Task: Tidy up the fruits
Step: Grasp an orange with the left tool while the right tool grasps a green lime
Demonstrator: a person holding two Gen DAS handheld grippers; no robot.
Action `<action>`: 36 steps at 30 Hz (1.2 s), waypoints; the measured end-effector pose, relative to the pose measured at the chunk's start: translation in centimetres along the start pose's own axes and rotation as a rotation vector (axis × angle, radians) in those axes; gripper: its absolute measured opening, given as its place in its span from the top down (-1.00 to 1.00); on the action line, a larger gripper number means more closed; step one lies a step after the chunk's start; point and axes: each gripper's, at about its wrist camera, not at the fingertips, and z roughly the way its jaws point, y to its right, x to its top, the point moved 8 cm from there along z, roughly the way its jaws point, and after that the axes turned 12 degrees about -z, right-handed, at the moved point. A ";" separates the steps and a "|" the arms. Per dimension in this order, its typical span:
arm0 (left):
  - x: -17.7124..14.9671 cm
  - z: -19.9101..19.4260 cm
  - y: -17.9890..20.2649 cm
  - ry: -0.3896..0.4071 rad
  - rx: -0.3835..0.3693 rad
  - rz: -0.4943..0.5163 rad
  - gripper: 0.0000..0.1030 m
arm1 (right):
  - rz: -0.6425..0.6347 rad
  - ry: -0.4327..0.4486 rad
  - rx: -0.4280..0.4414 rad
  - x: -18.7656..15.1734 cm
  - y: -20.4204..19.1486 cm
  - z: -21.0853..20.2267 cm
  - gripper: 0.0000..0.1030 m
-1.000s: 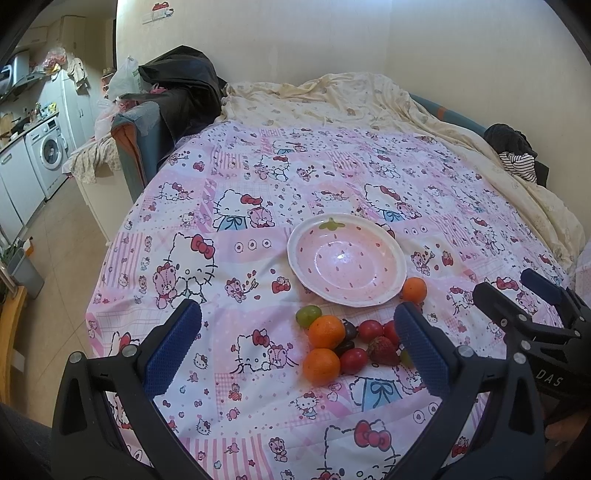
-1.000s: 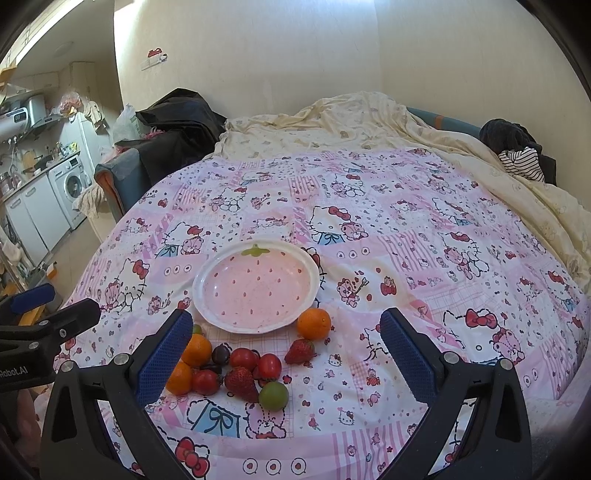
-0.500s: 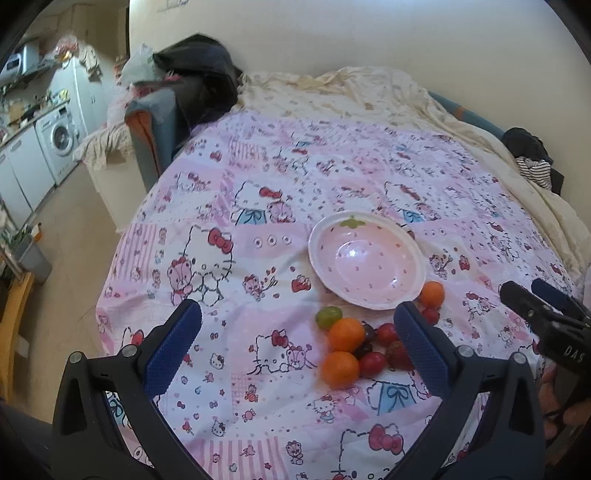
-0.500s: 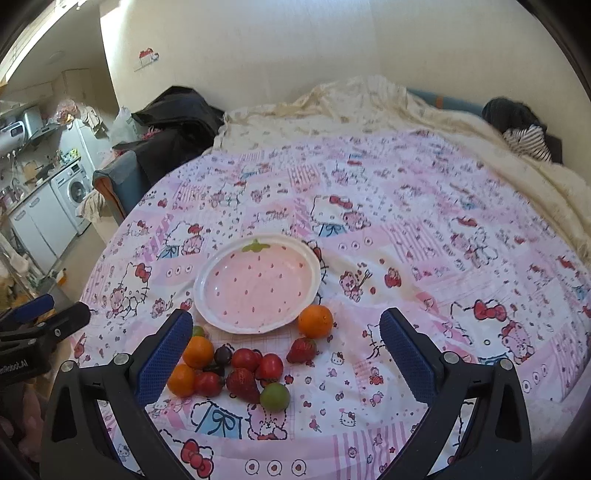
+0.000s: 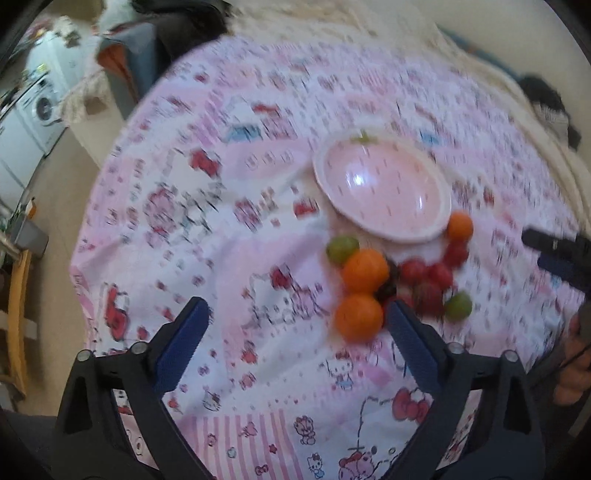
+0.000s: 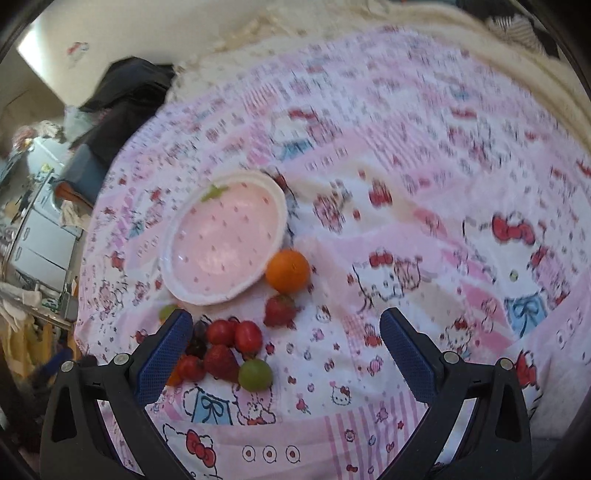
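A pink strawberry-patterned plate [image 5: 384, 192] [image 6: 225, 236] lies bare on the cartoon-cat bedspread. Below it sits a cluster of fruit: two oranges [image 5: 365, 271] [image 5: 358, 317], a third orange [image 5: 459, 226] [image 6: 288, 270], green grapes [image 5: 342, 248] [image 6: 255, 374], red tomatoes [image 6: 221, 332], strawberries [image 6: 279, 310] and dark grapes [image 5: 386, 291]. My left gripper [image 5: 295, 325] hovers just above the bedspread, jaws closing with nothing between them; its right finger [image 5: 410, 339] stands beside the nearer orange. My right gripper [image 6: 282, 328] is open over the cluster, the strawberry between its spread fingers, untouched.
A cream blanket [image 6: 266, 33] lies bunched at the far side. Dark clothes sit on a chair [image 6: 122, 103] at the bed's left corner. A washing machine [image 5: 44, 107] and cabinets stand beyond the left edge. A hand [image 5: 576, 369] shows at right.
Both grippers dropped and tilted downward toward the fruit, which now looks larger and nearer. The right gripper also rolled and slid left over the cluster. The fruit and plate have not moved.
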 end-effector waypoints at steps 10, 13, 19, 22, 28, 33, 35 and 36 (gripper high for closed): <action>-3.1 5.1 3.5 -0.164 -0.030 0.119 -0.25 | 0.053 -0.068 0.027 -1.3 0.7 1.6 -1.00; -3.7 5.9 3.5 -0.199 -0.037 0.136 -0.18 | 0.041 -0.089 0.022 -1.6 0.7 2.1 -1.00; -3.5 6.6 3.9 -0.191 -0.080 0.148 0.29 | 0.021 -0.099 0.019 -1.6 0.3 2.4 -1.00; -3.1 6.3 3.7 -0.182 -0.092 0.135 0.32 | -0.011 -0.099 -0.007 -1.5 0.1 2.5 -1.00; -3.2 4.7 2.1 -0.210 -0.129 -0.002 0.35 | -0.052 -0.148 0.014 -2.2 -0.4 3.4 -0.78; -2.7 2.5 1.4 -0.155 -0.133 -0.040 0.35 | -0.109 -0.258 0.071 -4.2 -2.4 5.4 -0.23; -2.3 1.6 1.3 -0.127 -0.137 -0.044 0.35 | -0.181 -0.270 0.041 -4.6 -3.3 5.6 -0.23; -2.0 1.4 1.3 -0.118 -0.138 -0.046 0.35 | -0.219 -0.272 0.030 -4.8 -3.8 5.7 -0.23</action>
